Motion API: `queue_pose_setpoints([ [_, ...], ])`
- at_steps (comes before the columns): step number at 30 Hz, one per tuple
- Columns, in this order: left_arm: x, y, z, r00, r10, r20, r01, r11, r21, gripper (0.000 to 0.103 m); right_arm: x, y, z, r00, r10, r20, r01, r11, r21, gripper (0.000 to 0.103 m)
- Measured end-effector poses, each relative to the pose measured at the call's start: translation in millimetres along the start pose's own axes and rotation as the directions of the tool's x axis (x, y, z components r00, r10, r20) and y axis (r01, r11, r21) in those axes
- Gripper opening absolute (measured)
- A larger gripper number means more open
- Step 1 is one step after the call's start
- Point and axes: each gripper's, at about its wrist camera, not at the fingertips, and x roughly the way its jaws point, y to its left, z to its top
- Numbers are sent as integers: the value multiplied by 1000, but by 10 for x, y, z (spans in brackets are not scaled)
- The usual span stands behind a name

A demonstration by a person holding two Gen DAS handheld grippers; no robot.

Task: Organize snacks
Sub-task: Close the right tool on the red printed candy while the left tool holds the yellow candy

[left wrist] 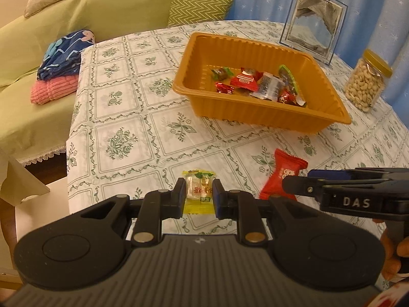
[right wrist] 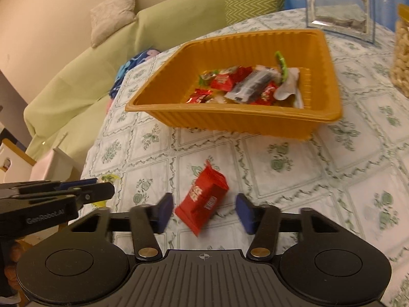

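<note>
Open tablecloth (left wrist: 122,107) lay between the grippers and the orange tray (left wrist: 255,110), nothing blocking that lane. The tray's ribbed near wall rose in the way, its left half bare inside, wrappers (left wrist: 258,84) heaped to the right. On the tray's right stood the cashew jar (left wrist: 366,80), behind it the glass frame (left wrist: 314,23). The table's left edge dropped off toward the sofa (left wrist: 33,117).

Each camera sits just behind its own hand-held gripper, angled down across the bench (left wrist: 133,97). Both views share the orange tray (left wrist: 255,110) (right wrist: 230,122) and green sofa (left wrist: 115,12) (right wrist: 102,58), from close range.
</note>
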Motion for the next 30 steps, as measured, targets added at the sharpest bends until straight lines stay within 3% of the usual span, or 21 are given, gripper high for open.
queue_pose_setpoints([
  [9, -32, 71, 41, 1000, 10, 8, -10, 1000, -10, 20, 144, 38, 45, 1000, -11, -5, 11, 1000, 4, 40],
  [12, -38, 76, 68, 1000, 9, 12, -9, 1000, -8, 20, 188, 45, 45, 1000, -18, -21, 18, 1000, 1, 27],
  [16, -53, 79, 113, 1000, 1, 16, -1, 1000, -2, 20, 172, 66, 37, 1000, -10, -23, 9, 1000, -22, 22],
  [30, -56, -68, 490, 996, -57, 65, 53, 997, 56, 20, -497, -1, 251, 996, 5, 92, -5, 1000, -3, 19],
])
